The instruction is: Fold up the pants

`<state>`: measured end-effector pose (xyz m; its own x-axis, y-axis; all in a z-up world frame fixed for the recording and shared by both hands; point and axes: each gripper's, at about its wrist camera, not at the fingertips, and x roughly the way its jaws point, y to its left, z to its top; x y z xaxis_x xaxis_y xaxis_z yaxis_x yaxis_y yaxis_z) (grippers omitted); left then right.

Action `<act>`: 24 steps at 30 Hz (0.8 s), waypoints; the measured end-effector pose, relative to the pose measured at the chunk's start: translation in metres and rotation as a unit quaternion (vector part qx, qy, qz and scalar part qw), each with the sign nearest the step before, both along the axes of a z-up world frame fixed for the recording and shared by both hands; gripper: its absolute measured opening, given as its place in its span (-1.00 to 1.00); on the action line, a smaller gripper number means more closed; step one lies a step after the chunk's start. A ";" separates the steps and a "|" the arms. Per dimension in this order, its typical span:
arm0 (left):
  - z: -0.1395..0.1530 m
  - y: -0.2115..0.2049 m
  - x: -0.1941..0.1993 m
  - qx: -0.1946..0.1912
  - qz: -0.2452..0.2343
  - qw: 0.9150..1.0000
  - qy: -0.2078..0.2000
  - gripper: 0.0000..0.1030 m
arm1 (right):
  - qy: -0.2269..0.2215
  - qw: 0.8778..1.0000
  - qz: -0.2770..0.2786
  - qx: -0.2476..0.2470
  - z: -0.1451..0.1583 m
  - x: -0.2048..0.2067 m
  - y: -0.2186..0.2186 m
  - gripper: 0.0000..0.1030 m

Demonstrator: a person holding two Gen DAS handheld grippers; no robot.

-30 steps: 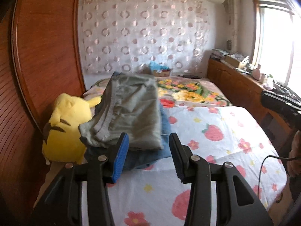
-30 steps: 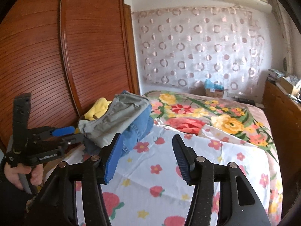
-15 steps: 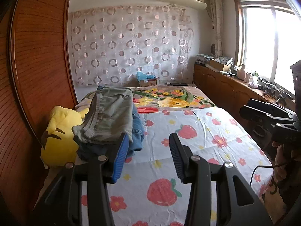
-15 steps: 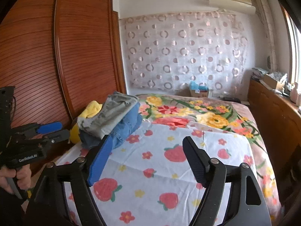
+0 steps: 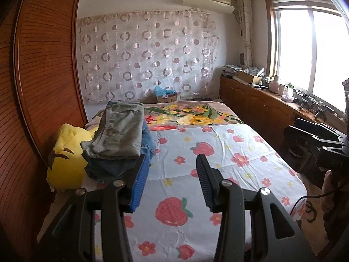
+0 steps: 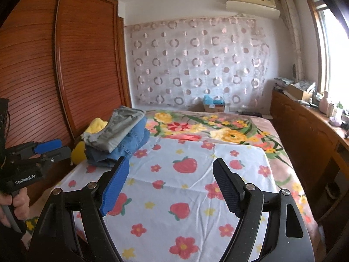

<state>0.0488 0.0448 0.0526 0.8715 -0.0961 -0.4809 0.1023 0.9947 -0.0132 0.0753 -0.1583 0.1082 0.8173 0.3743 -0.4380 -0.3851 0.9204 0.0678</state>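
Note:
Folded grey-green pants [image 5: 122, 128] lie on top of folded blue jeans [image 5: 113, 166] in a stack at the left side of the bed; the stack also shows in the right wrist view [image 6: 118, 128]. My left gripper [image 5: 171, 163] is open and empty, held above the bed just right of the stack. My right gripper [image 6: 170, 163] is open wide and empty over the strawberry sheet [image 6: 196, 174]. The left gripper also shows at the left edge of the right wrist view [image 6: 52, 147].
A yellow plush toy [image 5: 65, 161] lies against the stack by the wooden wardrobe [image 5: 39, 87]. A floral blanket [image 5: 192, 115] covers the far bed. A wooden cabinet [image 5: 261, 104] with clutter runs along the window side. A cardboard box [image 5: 166, 96] stands at the far wall.
Both grippers have pulled back and up from the pants stack, so more of the bed and room shows. The right gripper has opened wider. The stack has not moved.

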 end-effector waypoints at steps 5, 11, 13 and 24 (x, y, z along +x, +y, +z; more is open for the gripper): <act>0.010 -0.011 -0.009 -0.001 -0.007 1.000 -0.012 -0.15 | -0.012 1.000 -0.015 0.003 0.011 -0.015 -0.012 0.58; 0.027 -0.019 -0.013 0.001 -0.012 0.999 -0.029 -0.15 | -0.027 0.999 -0.026 0.011 0.024 -0.027 -0.022 0.58; 0.033 -0.021 -0.015 0.001 -0.014 0.999 -0.034 -0.15 | -0.030 0.999 -0.029 0.014 0.028 -0.029 -0.024 0.58; 0.060 -0.025 -0.031 -0.003 -0.016 0.998 -0.064 -0.14 | -0.047 0.998 -0.036 0.017 0.043 -0.038 -0.028 0.62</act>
<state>0.0178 0.0195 0.1123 0.9219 -0.1280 -0.3656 0.1362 0.9907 -0.0033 0.0378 -0.1867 0.1511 0.8798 0.3264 -0.3457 -0.3245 0.9436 0.0651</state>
